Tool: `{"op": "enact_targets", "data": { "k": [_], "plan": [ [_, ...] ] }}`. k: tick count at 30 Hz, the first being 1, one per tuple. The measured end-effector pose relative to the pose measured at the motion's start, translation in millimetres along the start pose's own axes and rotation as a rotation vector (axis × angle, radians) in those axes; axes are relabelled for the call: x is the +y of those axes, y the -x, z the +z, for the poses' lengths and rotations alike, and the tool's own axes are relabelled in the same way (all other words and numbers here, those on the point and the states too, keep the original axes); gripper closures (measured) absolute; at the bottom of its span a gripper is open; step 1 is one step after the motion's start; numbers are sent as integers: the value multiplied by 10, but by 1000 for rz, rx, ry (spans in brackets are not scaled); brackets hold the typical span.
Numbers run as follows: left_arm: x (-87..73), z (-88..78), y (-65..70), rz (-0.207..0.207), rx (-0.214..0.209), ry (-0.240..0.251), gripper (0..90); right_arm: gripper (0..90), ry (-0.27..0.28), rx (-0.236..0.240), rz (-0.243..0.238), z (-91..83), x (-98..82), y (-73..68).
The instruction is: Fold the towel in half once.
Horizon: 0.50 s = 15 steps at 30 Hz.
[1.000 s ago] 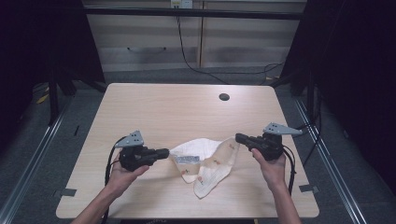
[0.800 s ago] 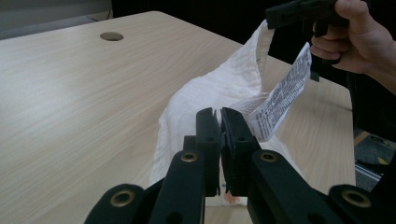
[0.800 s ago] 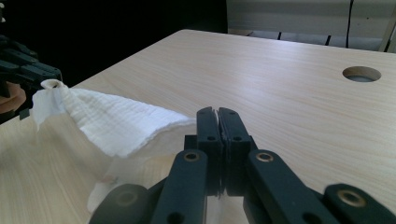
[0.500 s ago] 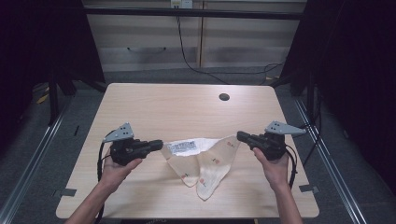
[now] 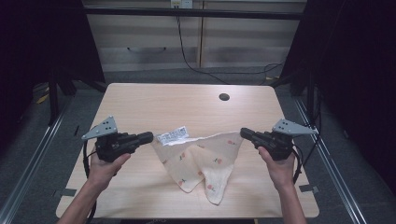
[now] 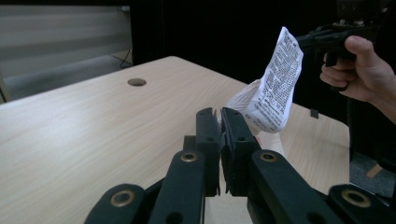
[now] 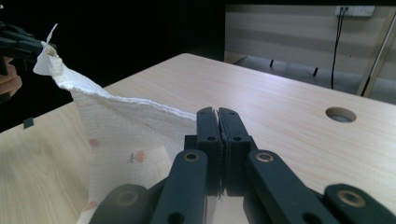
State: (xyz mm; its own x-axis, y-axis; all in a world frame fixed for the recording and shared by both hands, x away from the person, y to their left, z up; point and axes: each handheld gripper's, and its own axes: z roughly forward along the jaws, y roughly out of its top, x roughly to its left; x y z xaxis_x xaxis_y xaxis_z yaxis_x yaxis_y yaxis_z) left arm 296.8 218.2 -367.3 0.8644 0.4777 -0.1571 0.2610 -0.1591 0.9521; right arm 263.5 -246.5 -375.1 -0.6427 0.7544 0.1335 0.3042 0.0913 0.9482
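Observation:
A cream cloth [image 5: 201,156] with small orange prints and a white care label [image 5: 172,136] hangs stretched between my two grippers above the table [image 5: 140,102]. My left gripper [image 5: 150,136] is shut on its left corner, beside the label. My right gripper [image 5: 243,132] is shut on its right corner. The top edge runs taut between them and two points of fabric droop toward the table. In the left gripper view the jaws [image 6: 219,112] pinch the cloth, with the label [image 6: 275,88] standing up behind them. In the right gripper view the cloth [image 7: 126,130] runs from the shut jaws [image 7: 217,112] off to the left.
A round cable hole [image 5: 224,97] sits near the table's far edge. Dark curtains flank both sides, with metal rails on the floor along the table. Cabinets and a hanging cable stand behind the table. The person's forearms enter from the bottom.
Both grippers have risen and spread apart. The cloth, bunched on the table a second ago, now hangs stretched between them with the label turned up.

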Motion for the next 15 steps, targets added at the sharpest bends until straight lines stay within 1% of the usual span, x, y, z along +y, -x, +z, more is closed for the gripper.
{"op": "enact_targets", "data": {
  "k": [1,2,3,4,5,7,8,9,12,13,14,15],
  "plan": [
    [27,-36,7,7,4,2,865,883,6,4,-7,-12,25,-22],
    [27,-36,7,7,4,2,865,883,12,8,-16,-20,47,-44],
    [69,-87,19,24,12,11,865,883,16,11,-19,-28,68,-68],
    [69,-87,19,24,12,11,866,883,20,15,-25,-30,81,-82],
    [112,-132,24,34,22,18,865,884,22,17,-32,-37,103,-107],
    [135,-155,29,35,25,21,865,884,24,18,-33,-41,116,-122],
    [153,-170,30,38,25,24,865,884,33,24,-46,-56,155,-157],
    [188,-205,36,51,37,21,866,884,36,25,-47,-63,171,-168],
    [217,-235,37,54,43,30,866,884,45,27,-55,-82,220,-192],
    [234,-254,38,54,52,36,866,884,62,33,-64,-100,264,-209],
    [254,-279,37,53,57,47,866,884,69,30,-68,-115,287,-218],
    [274,-306,38,56,60,55,865,884,75,38,-68,-120,298,-219]
  ]
}}
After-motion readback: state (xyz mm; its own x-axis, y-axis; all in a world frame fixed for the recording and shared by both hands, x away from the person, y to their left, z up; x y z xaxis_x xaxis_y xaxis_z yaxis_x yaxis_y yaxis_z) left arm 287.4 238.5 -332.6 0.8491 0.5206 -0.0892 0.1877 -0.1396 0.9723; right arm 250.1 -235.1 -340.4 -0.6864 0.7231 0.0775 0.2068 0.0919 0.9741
